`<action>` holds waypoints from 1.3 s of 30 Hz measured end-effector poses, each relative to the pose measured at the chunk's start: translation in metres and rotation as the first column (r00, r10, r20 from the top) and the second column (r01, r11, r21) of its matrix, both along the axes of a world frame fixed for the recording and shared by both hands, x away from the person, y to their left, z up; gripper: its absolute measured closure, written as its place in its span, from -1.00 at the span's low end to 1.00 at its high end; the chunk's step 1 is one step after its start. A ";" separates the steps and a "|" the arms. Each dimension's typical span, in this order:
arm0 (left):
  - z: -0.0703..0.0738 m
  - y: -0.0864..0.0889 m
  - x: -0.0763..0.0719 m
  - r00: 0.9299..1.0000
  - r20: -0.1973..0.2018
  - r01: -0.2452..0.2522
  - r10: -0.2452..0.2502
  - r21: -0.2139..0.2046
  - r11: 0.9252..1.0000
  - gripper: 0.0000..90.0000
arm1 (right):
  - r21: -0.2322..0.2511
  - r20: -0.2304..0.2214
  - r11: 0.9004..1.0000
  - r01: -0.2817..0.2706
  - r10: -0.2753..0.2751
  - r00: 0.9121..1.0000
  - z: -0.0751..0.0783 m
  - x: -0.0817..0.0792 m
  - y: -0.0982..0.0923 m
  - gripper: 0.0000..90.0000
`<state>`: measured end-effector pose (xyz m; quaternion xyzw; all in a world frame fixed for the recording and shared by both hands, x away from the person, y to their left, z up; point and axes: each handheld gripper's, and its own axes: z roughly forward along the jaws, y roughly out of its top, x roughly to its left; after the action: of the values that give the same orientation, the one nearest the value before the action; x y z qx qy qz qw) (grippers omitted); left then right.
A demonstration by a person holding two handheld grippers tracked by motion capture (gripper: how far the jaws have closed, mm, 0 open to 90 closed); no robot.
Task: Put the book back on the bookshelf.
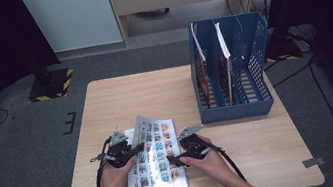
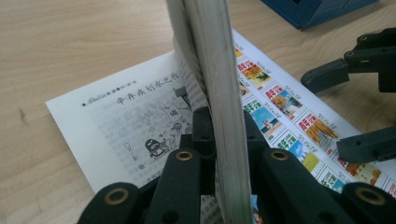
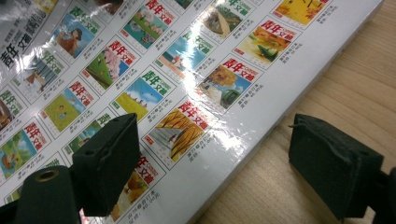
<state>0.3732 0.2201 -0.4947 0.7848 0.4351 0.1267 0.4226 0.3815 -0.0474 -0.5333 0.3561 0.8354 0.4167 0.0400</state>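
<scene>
Wooden table (image 1: 154, 90) | left gripper (image 2: 219, 135) pinching magazine (image 1: 156, 156) pages | right gripper (image 3: 215, 158) spread

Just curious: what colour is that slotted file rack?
Blue: the blue slotted plastic file rack shows best in the high view.

Printed in red on the glossy magazine cover (image 3: 187, 60), above each small picture: 青年文摘. On the opened inner page (image 2: 140, 121): blurred Chinese heading, not legible.
</scene>
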 end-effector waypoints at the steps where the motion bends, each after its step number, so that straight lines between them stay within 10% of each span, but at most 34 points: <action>1: 0.000 0.000 0.000 1.000 0.000 0.000 0.000 0.000 1.000 0.82 | -0.002 0.000 1.000 -0.001 0.001 1.000 0.000 0.000 0.000 -0.63; 7: 0.007 -0.003 0.018 0.998 0.032 0.054 -0.054 0.021 0.998 0.86 | -0.003 -0.007 1.000 0.011 -0.011 1.000 0.000 0.003 0.000 -0.65; 39: 0.030 0.005 0.000 0.983 0.173 0.075 -0.055 -0.112 0.991 0.86 | 0.138 -0.107 0.989 -0.056 0.071 0.992 -0.003 0.021 0.009 -0.79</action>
<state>0.3729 0.2252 -0.4651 0.7586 0.3784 0.1532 0.5078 0.4023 -0.0388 -0.5359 0.3541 0.8172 0.4527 -0.0440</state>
